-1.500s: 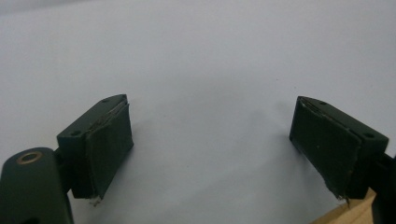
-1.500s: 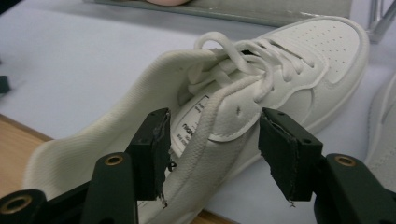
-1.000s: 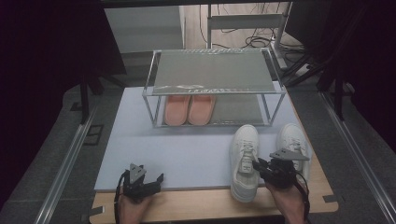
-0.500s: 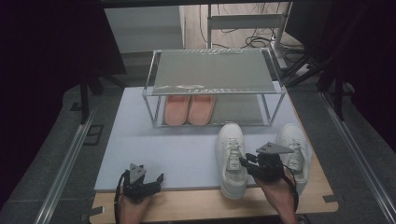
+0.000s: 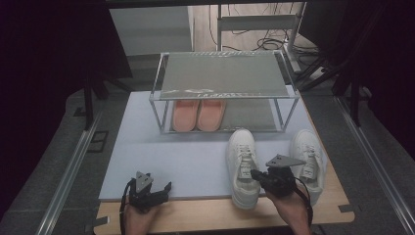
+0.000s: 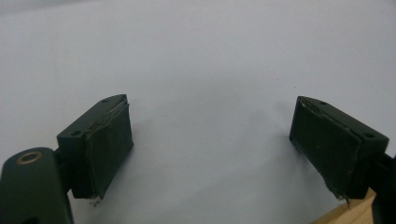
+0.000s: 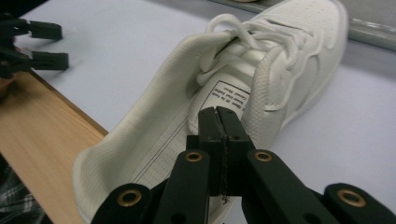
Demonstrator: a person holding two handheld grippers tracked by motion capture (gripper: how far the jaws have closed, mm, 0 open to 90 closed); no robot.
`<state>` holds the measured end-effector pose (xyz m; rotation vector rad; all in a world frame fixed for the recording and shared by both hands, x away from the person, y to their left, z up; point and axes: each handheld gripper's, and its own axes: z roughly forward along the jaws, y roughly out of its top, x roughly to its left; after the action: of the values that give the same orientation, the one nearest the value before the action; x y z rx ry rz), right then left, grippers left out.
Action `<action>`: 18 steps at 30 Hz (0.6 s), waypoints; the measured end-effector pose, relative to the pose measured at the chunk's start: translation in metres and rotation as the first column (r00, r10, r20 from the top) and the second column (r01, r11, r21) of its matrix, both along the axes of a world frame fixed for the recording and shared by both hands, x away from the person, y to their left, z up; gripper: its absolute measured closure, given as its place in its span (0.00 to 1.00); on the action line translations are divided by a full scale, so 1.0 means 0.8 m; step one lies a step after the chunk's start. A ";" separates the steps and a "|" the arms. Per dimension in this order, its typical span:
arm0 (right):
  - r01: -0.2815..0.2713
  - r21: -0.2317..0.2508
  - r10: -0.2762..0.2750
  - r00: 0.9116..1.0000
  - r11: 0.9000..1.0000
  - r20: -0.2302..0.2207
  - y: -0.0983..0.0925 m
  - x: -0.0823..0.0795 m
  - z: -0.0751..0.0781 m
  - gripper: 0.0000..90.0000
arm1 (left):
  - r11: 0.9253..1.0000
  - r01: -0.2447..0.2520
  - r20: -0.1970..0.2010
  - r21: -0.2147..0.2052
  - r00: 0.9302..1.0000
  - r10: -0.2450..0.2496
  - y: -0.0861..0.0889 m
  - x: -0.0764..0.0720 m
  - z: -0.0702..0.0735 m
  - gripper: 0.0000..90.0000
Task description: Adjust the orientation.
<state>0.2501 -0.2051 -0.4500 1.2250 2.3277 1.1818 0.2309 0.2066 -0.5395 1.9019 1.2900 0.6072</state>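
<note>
Looking from above, the right gripper (image 5: pixel 255 175) reaches into the left white sneaker (image 5: pixel 242 164) on the tabletop (image 5: pixel 195 215). Its own view shows jaws closed, perhaps pinching the tongue (image 7: pixel 232 95): confirm before lifting. Left gripper (image 6: pixel 210 149) rests open.

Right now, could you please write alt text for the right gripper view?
The right gripper has its black jaws shut on the collar of a white sneaker, which lies on a pale mat. A wooden table edge shows at left.
</note>
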 end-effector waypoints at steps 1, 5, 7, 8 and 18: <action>0.009 -0.016 -0.009 1.000 1.000 0.008 -0.002 0.000 0.000 0.99 | 1.000 0.000 0.000 0.000 1.000 0.000 0.000 0.000 0.000 0.14; 0.056 -0.036 -0.056 0.998 0.998 0.018 -0.017 0.003 0.001 0.99 | 1.000 0.000 0.000 0.000 1.000 0.000 0.000 0.000 0.000 0.14; 0.075 -0.036 -0.074 0.997 0.997 0.014 -0.023 0.003 0.002 0.98 | 1.000 0.000 0.000 0.000 1.000 0.000 0.000 0.000 0.000 0.14; 0.079 -0.032 -0.079 0.997 0.996 0.014 -0.025 0.002 0.003 0.96 | 1.000 0.000 0.000 0.000 1.000 0.000 0.000 0.000 0.000 0.14; 0.110 -0.039 -0.108 0.993 0.993 0.040 -0.038 0.007 0.023 0.71 | 1.000 0.001 -0.001 0.002 1.000 -0.001 0.000 0.000 0.000 0.14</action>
<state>0.2557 -0.2356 -0.4319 1.2864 2.2164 1.1058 0.2308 0.2067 -0.5394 1.9045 1.2895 0.6074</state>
